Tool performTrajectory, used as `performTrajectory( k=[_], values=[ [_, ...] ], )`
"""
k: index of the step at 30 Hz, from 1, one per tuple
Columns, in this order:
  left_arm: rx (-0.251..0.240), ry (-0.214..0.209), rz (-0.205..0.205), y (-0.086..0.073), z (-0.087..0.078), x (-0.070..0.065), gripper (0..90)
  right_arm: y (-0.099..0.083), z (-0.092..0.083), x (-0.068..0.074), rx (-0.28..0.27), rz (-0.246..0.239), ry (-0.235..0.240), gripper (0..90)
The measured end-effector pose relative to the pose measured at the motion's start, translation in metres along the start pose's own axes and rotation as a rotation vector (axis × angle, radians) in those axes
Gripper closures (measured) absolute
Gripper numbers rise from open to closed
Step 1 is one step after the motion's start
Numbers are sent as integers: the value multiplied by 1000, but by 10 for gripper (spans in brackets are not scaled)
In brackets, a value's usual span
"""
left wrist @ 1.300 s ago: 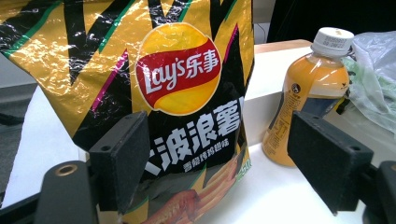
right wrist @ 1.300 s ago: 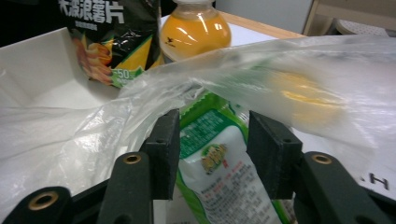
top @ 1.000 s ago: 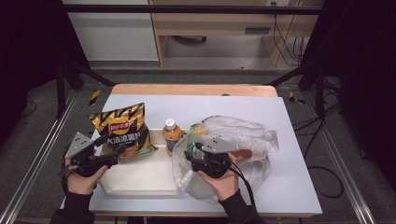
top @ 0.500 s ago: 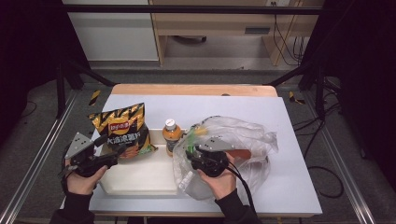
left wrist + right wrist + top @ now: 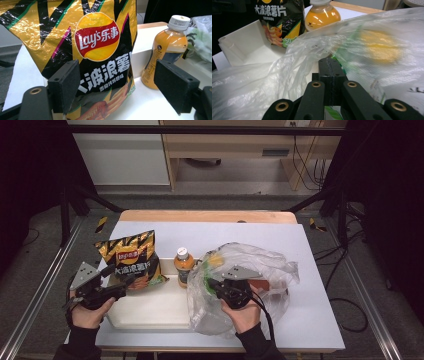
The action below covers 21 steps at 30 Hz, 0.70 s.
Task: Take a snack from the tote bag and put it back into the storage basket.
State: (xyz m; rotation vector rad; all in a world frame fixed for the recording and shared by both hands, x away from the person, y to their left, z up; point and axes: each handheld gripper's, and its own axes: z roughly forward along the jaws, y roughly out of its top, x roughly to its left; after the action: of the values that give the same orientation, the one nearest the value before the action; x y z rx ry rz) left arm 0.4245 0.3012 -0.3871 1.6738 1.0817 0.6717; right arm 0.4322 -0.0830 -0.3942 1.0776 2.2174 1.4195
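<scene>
A yellow-and-black chip bag [image 5: 131, 260] [image 5: 82, 45] stands in the back left corner of a white tray [image 5: 150, 312]. An orange juice bottle [image 5: 183, 265] [image 5: 167, 50] stands beside it at the tray's back right. My left gripper [image 5: 126, 282] [image 5: 120, 87] is open; its pads sit just in front of the chip bag's lower half without pressing it. My right gripper [image 5: 216, 285] [image 5: 332, 67] has just been closing. Its jaws now meet, pinching the film of a clear plastic bag [image 5: 265, 267] [image 5: 374, 50] that holds green, yellow and red items.
The tray's near half [image 5: 242, 47] is bare. The plastic bag drapes over the tray's right end. The white table top [image 5: 310, 320] ends close behind my forearms, and a wooden strip [image 5: 210, 216] runs along its far edge.
The right hand has edged slightly left against the plastic bag. The left hand, chip bag and bottle have kept their places.
</scene>
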Motion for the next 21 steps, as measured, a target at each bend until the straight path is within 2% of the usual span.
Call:
performTrajectory(
  k=[5,12,17,21],
  values=[
    [-1,0,-1,0,0,0,206,3,-20,-10,-13,9,-35,900],
    [5,0,4,0,1,-1,206,0,-50,-34,-17,56,-93,900],
    [6,-1,0,-1,2,-1,206,-2,-61,-46,5,71,-117,900],
    [6,0,2,-1,2,-1,206,-9,-62,-54,14,80,-142,900]
  ],
)
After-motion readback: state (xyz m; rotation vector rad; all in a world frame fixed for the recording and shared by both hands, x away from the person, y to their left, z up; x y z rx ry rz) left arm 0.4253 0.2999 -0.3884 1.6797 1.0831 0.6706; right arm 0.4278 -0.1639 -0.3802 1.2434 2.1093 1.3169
